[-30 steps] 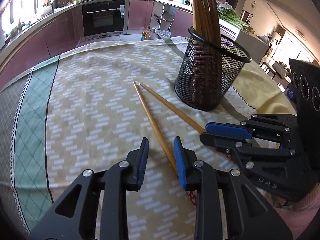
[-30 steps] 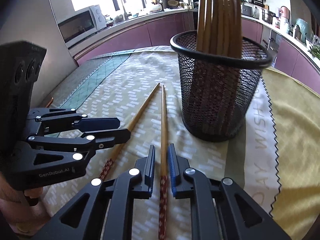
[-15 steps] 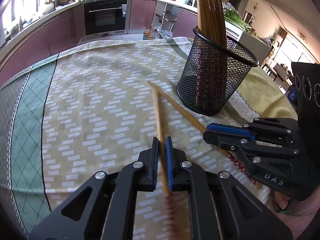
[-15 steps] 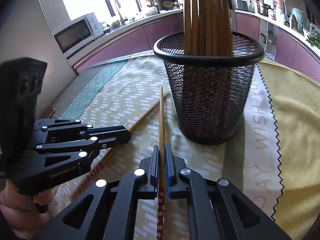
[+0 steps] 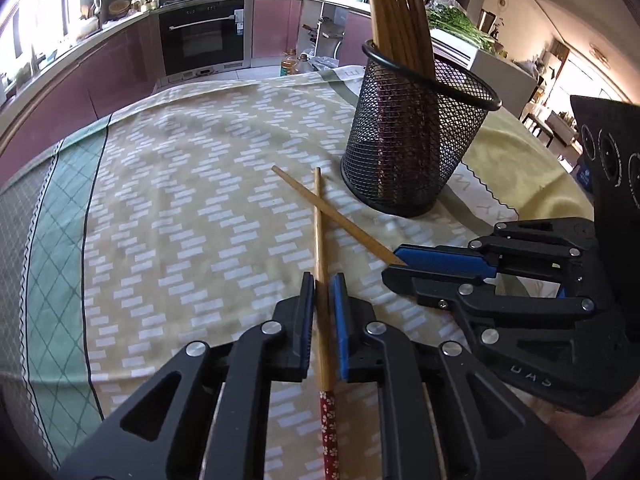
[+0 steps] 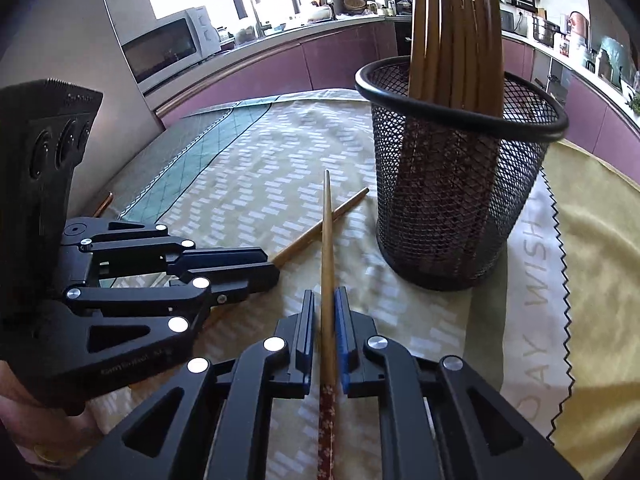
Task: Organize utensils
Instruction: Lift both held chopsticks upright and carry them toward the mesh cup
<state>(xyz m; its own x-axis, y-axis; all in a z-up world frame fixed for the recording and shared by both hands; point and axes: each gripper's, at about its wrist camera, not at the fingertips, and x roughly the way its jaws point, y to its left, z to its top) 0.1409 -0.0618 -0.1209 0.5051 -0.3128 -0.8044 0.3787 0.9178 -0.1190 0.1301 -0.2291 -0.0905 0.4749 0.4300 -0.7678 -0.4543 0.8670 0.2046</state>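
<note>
My left gripper point(image 5: 321, 280) is shut on a bamboo chopstick point(image 5: 319, 232) with a red flowered end, lifted off the cloth. My right gripper point(image 6: 323, 294) is shut on a second chopstick point(image 6: 327, 232) of the same kind. The two chopsticks cross in front of the black mesh holder point(image 5: 412, 140), which stands upright with several chopsticks in it; it also shows in the right wrist view point(image 6: 456, 188). The right gripper point(image 5: 404, 266) shows at the right of the left wrist view; the left gripper point(image 6: 272, 270) shows at the left of the right wrist view.
The table is covered by a yellow patterned cloth point(image 5: 180, 208) with a green border point(image 5: 60, 200) on the left. A plain yellow cloth with a zigzag edge point(image 6: 592, 264) lies under and right of the holder. Kitchen counters and an oven point(image 5: 202, 36) lie beyond the table.
The left gripper closed on its chopstick and both grippers lifted theirs. The two chopsticks swung from side by side to crossing each other near the holder.
</note>
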